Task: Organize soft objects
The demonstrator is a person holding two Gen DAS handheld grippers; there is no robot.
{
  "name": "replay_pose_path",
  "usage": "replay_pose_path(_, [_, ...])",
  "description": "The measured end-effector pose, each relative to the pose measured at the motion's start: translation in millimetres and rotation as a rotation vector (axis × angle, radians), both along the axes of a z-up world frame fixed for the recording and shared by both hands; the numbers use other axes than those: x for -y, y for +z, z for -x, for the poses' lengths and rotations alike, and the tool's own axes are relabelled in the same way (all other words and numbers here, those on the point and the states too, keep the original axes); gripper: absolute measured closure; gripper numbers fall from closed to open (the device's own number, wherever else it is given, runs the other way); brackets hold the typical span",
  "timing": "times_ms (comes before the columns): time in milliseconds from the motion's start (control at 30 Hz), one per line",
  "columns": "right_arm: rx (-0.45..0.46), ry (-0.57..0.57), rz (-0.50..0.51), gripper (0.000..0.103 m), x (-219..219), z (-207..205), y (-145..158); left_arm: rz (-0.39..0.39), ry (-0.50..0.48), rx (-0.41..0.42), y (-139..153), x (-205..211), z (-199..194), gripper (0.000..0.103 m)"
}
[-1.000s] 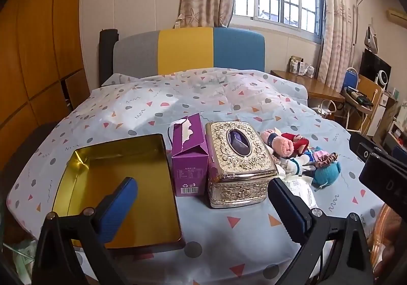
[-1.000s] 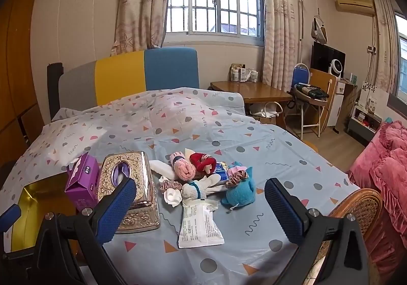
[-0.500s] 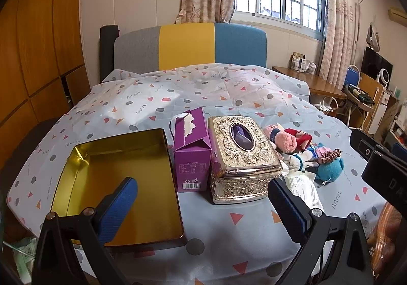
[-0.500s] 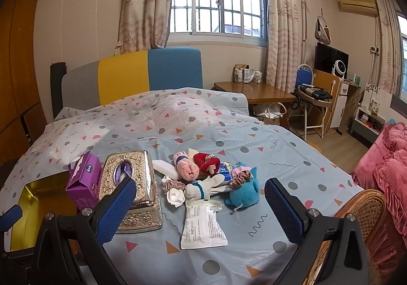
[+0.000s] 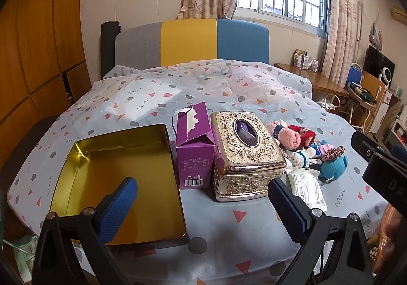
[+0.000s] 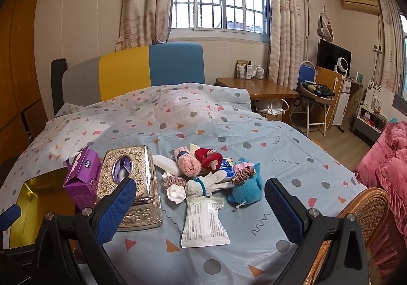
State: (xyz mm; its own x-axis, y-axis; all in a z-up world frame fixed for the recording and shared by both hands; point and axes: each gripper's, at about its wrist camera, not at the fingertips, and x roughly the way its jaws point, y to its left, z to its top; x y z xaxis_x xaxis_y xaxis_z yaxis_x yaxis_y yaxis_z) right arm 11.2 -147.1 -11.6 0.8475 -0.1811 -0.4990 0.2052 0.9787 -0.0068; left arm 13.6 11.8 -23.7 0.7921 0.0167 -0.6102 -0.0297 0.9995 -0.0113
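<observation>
Risk lay mostly in the clutter. Left gripper (image 5: 202,204) hung above the near edge of the table, blue-padded fingers (image 5: 115,207) spread wide, nothing between them. Right gripper (image 6: 199,204) likewise: wide open, empty, above the near edge.

Soft items sat heaped right of the table's centre, touching and overlapping: rolled pink sock (image 6: 187,165), red knitted piece (image 6: 209,156), white sock with teal band (image 6: 203,184), mauve satin scrunchie (image 6: 173,180), crumpled white cloth (image 6: 175,193), teal plush toy (image 6: 246,188) with a brown scrunchie (image 6: 243,172) on it. White printed plastic packet (image 6: 203,224) lay flat at the near side of the heap, its far end under the white sock.

Open gold rectangular tin (image 5: 117,183) sat at the left edge, empty; likely the destination. Between it and the heap stood a purple cardboard carton (image 5: 194,147), torn open at the top, and an ornate silver-gilt metal tissue box (image 5: 245,151), the two touching.

Judged hazards: a wide grasp into the heap could lift two items at once, or drag a neighbour along. The packet might slide on the glossy patterned tablecloth (image 6: 279,147). A low carry toward the tin could clip the carton, which looked light enough to topple.
</observation>
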Motion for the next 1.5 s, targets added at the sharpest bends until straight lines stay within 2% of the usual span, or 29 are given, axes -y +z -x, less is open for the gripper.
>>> replay_pose_path(1267, [0.006, -0.010, -0.010, 0.000, 5.8, -2.4, 2.4, -0.005, -0.022, -0.015, -1.3, 7.1, 0.5, 0.000])
replay_pose_path(1400, [0.007, -0.015, -0.018, 0.000, 13.5, -2.9, 1.5, -0.013, -0.042, -0.028, -4.0, 11.3, -1.8, 0.000])
replay_pose_path(1500, [0.003, -0.027, -0.049, 0.000, 26.6, -5.1, 1.2, 0.012, -0.106, -0.049, -8.2, 15.5, -5.6, 0.000])
